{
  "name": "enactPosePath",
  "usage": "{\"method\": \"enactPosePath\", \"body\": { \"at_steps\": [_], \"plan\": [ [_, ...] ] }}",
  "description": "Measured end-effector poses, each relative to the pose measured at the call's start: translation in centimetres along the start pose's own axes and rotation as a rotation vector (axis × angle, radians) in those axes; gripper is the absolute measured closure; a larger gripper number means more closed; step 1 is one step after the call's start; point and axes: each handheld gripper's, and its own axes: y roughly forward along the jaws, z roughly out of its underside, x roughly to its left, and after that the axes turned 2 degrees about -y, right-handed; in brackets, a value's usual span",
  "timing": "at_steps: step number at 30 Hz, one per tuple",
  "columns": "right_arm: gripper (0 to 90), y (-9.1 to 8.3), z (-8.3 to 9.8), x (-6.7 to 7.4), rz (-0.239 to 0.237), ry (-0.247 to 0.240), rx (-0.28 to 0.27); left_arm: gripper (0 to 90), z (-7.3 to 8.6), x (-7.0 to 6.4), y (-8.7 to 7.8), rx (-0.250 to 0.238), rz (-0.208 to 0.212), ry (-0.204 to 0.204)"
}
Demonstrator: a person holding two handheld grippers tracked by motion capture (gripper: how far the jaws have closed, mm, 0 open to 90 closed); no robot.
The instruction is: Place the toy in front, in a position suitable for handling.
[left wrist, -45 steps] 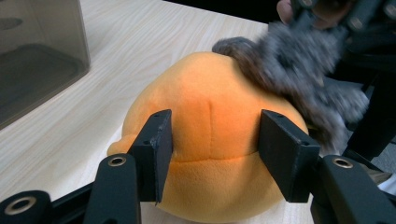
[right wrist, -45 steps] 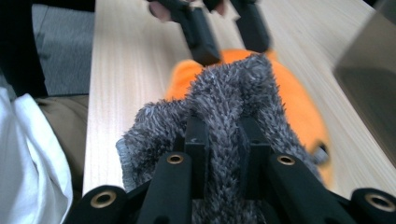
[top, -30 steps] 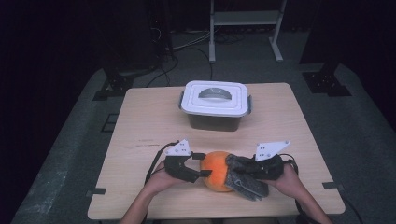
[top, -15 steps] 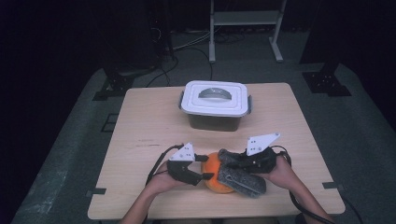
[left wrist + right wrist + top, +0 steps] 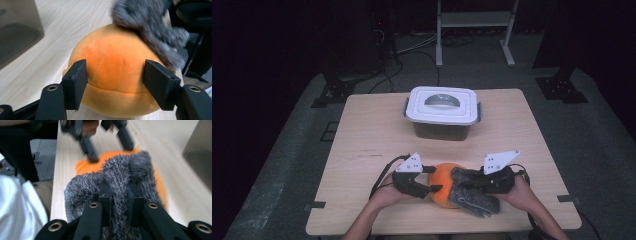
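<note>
An orange plush ball (image 5: 443, 181) rests on the table near its front edge. My left gripper (image 5: 432, 179) reaches it from the left. Its jaws have just been closing, and both pads now press into the ball's sides (image 5: 115, 65). A grey fuzzy cloth (image 5: 472, 197) lies draped over the ball's right side and top (image 5: 150, 27). My right gripper (image 5: 469, 181) comes in from the right, shut on a fold of that cloth (image 5: 117, 170). In the right gripper view, the left gripper (image 5: 105, 142) shows beyond the orange ball (image 5: 85, 166).
A lidded plastic container (image 5: 442, 112) with a white lid and grey handle stands at the middle back of the wooden table (image 5: 372, 135). A dark floor with cables and stand legs surrounds the table.
The right gripper dragged the grey cloth leftward over the ball, then back to the right. The left gripper stayed put and its jaws narrowed on the ball.
</note>
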Motion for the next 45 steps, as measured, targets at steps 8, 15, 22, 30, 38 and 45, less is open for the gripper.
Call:
{"method": "enactPosePath", "body": {
  "at_steps": [8,15,22,30,38,45],
  "plan": [
    [76.5,1.2,-2.2,-1.7,-0.003,-0.022,0.005,35.4,0.0,-0.3,-0.2,0.009,-0.001,0.048],
    [76.6,0.9,-0.6,-1.3,-0.026,0.025,-0.012,21.8,-0.4,-0.6,-0.3,0.025,-0.013,0.023],
    [76.8,-0.2,-1.0,-1.1,-0.049,0.011,0.017,30.6,-0.5,-1.0,0.4,0.024,-0.002,0.069],
    [76.7,1.5,-2.9,-1.6,-0.056,-0.036,0.051,26.2,-0.2,-0.7,0.0,0.026,-0.012,0.067],
    [76.7,1.0,-3.2,-1.3,-0.069,-0.047,0.058,27.2,-0.4,-0.8,0.8,0.029,0.011,0.025],
    [76.6,2.5,-4.6,-1.5,-0.091,-0.080,0.101,32.9,-0.4,-1.5,0.6,0.027,-0.016,0.083]
  ]
}}
